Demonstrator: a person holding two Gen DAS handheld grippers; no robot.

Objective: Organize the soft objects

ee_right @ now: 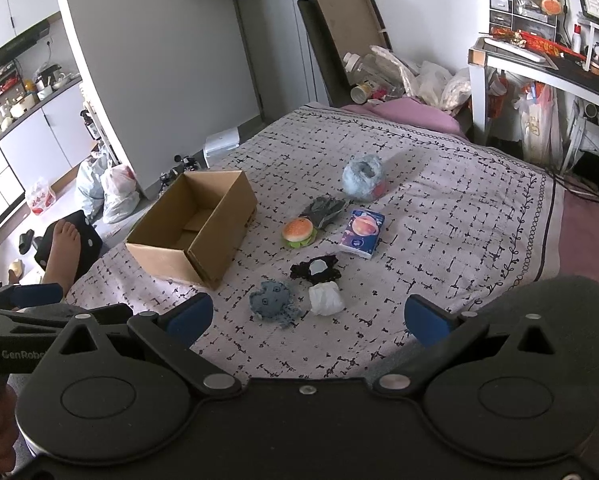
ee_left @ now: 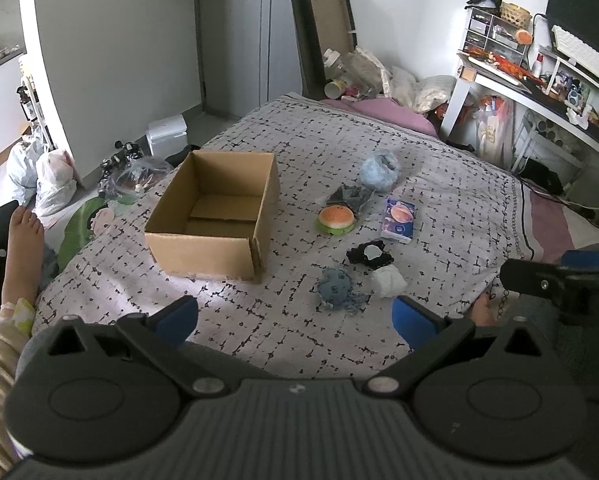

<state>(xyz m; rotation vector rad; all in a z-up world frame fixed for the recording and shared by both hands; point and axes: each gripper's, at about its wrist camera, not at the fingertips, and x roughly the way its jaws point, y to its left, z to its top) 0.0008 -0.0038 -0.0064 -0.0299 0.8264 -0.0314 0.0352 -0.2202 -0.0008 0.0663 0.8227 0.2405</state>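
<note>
An open, empty cardboard box [ee_left: 215, 216] [ee_right: 191, 228] stands on the patterned bed cover. To its right lie soft things: a blue knitted octopus [ee_left: 335, 288] [ee_right: 271, 300], a white crumpled cloth [ee_left: 387, 280] [ee_right: 326, 298], a black item with a pale patch [ee_left: 369, 254] [ee_right: 315, 268], a burger toy [ee_left: 336, 219] [ee_right: 298, 231], a dark glove [ee_left: 349, 195] [ee_right: 325, 209], a fluffy blue ball [ee_left: 379, 170] [ee_right: 364, 177] and a tissue pack [ee_left: 398, 220] [ee_right: 361, 232]. My left gripper [ee_left: 295, 320] and right gripper [ee_right: 309, 320] are open and empty, above the bed's near edge.
The bed cover [ee_left: 439, 184] reaches a pink sheet at the far and right sides. A cluttered desk [ee_left: 539, 80] stands at the right. Bags [ee_left: 51, 180] and clutter lie on the floor at the left. A bare foot [ee_left: 21, 240] rests by the bed's left corner.
</note>
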